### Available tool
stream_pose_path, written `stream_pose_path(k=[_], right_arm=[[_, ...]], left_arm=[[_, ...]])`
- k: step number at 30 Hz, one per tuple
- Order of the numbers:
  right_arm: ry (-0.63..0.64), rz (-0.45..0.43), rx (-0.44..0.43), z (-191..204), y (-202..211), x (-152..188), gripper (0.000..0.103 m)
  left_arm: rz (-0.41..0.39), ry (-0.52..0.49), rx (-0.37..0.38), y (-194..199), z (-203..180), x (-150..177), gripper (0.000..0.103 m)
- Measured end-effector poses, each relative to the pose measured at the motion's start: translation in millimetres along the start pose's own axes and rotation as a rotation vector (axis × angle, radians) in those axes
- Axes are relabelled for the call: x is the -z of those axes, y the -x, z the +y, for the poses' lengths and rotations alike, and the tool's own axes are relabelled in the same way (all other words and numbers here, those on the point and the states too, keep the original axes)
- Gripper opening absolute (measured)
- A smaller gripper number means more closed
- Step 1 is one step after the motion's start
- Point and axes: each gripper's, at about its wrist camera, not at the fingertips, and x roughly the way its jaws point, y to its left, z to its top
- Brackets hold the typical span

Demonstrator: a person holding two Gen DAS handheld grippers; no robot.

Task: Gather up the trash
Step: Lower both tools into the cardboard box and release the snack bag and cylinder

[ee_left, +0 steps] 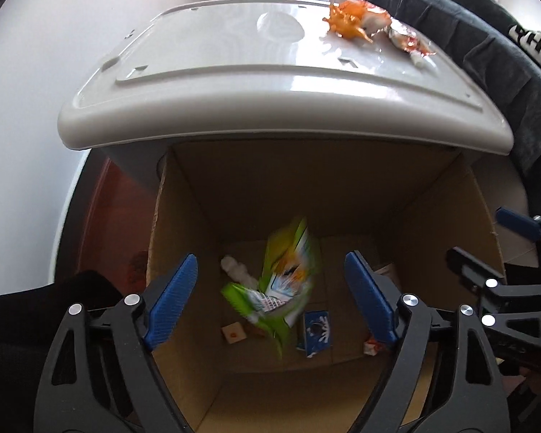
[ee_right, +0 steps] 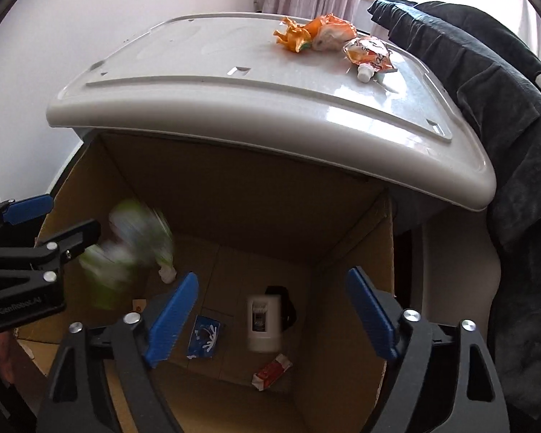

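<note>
Both grippers, left gripper [ee_left: 270, 299] and right gripper [ee_right: 272, 314], have fingers spread, nothing pinched. Orange wrapper [ee_right: 315, 32] and pouch [ee_right: 369, 56], upper right on the white surface [ee_right: 198, 90]: probably light, crinkly; pinch crumpled folds.

We count two pieces of rubbish on the white counter [ee_right: 205, 108]: one crumpled orange wrapper [ee_right: 315, 36] and one spouted pouch [ee_right: 371, 56]. We see one cardboard box [ee_right: 357, 245], one green packet [ee_left: 285, 281], one white bottle [ee_right: 264, 324], one blue packet [ee_right: 205, 337] and one red packet [ee_right: 272, 371].
</note>
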Motion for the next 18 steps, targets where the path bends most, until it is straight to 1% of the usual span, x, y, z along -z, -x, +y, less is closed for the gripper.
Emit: stream_pose_path(k=[2,6,9,15,18], right_arm=[[-0.014,-0.012,-0.004,-4.0,-0.7,-3.1,0.089],[-0.041,-0.019,-0.012,-10.0,0.7,-4.0,0.089],[-0.048,-0.022,-0.013,-10.8,0.0,-5.4,0.089],[-0.054,-0.027,-0.026,-10.3,1.2,-8.1,0.09],[-0.07,-0.052,-0.031,-12.7,8.0,-12.5,0.09]], left_arm=[[0.004,-0.009,-0.007,-1.1,-0.5,-0.6,0.082],[-0.018,-0.021,-0.005,2.6,-2.1,0.1,0.083],[-0.035,-0.02,0.0,6.1,-2.4,-0.9,0.084],[-0.035,-0.015,0.008,5.8,-4.4,-7.2,0.084],[-0.049,-0.005,0.015,9.4,-4.1,-10.7,0.084]])
